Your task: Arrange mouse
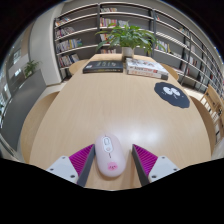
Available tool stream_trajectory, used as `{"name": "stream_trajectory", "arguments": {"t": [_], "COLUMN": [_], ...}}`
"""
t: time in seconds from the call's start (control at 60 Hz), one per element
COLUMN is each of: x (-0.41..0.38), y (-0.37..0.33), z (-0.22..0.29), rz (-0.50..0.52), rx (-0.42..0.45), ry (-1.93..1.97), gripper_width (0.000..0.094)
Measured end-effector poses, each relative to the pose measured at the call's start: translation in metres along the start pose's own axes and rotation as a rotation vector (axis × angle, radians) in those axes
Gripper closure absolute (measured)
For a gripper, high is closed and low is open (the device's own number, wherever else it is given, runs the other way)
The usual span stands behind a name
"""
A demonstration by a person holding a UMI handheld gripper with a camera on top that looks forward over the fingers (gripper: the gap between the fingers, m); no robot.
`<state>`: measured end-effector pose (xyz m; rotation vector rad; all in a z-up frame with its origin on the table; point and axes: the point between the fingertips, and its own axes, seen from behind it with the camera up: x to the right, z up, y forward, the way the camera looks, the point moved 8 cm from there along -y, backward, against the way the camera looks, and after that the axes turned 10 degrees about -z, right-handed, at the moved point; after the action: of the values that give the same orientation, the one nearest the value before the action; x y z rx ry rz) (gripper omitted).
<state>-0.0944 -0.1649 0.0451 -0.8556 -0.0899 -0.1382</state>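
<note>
A pale pink mouse (109,156) lay at the near edge of the tabletop (90,105), between the spread fingers (110,160), a gap showing on either side. The grasp appeared to be the step in hand. Next, the fingers would likely need to close squarely and carry it towards the dark mouse pad (172,94) near the far right edge.

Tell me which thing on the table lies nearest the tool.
The white mouse, between the open tool's fingers. The mouse pad, books and plant all lie far beyond, toward the table's far end.

Mouse (109,155) between open gripper (109,160) fingers; bare table (90,105) ahead; books (146,68), plant (130,38) far end.
</note>
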Motion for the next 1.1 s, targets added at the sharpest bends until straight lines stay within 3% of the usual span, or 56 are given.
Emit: {"name": "stream_trajectory", "arguments": {"t": [0.2,0.333,0.467,0.583,0.683,0.95,1.033,1.1], "x": [0.002,0.002,0.003,0.005,0.015,0.128,0.181,0.217], "y": [0.009,0.008,0.008,0.002,-0.025,-0.041,-0.02,0.013], "z": [0.009,0.008,0.01,0.015,0.073,0.317,0.362,0.372], "rz": [-0.018,-0.016,-0.008,0.016,0.038,-0.02,-0.068,-0.088], "rx": [-0.005,-0.029,-0.074,-0.132,-0.027,0.37,0.422,0.411], "ry": [0.019,0.025,0.016,-0.011,-0.036,0.011,0.026,0.043], "gripper_width": [0.0431,0.0473,0.0601,0.0605,0.0603,0.0606,0.0605,0.0606]}}
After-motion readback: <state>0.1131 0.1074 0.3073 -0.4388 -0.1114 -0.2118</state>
